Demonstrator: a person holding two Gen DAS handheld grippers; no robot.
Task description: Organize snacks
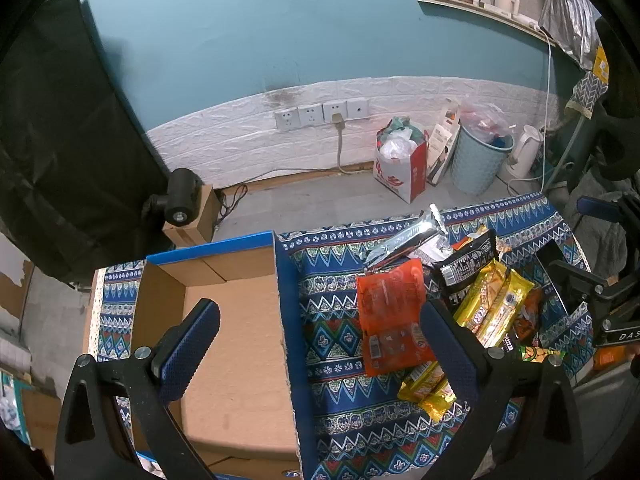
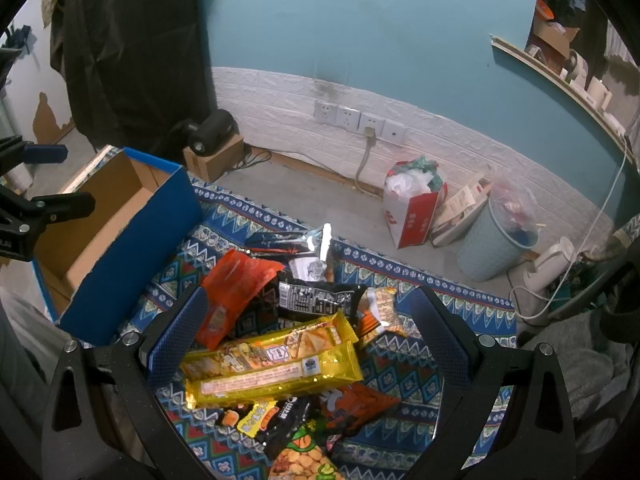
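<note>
A pile of snack packets lies on a blue patterned cloth [image 1: 332,320]. An orange packet [image 1: 392,316] sits at its left edge, with long yellow packets [image 1: 492,308], a black packet [image 1: 468,264] and a silver packet [image 1: 408,236] beyond. An open blue cardboard box [image 1: 236,320] stands left of the pile, with nothing in it. My left gripper [image 1: 320,336] hangs open above the box's right wall. My right gripper [image 2: 308,320] is open over the pile, straddling the yellow packets [image 2: 272,360]; the orange packet [image 2: 236,292] and the box [image 2: 132,240] lie to its left.
A teal wall with sockets [image 1: 320,114] stands behind. On the floor are a red-and-white bag [image 1: 400,160], a light blue bin [image 1: 480,160], a white kettle [image 1: 524,152] and a small cardboard box with a black device [image 1: 184,200]. Dark fabric [image 1: 60,140] hangs at left.
</note>
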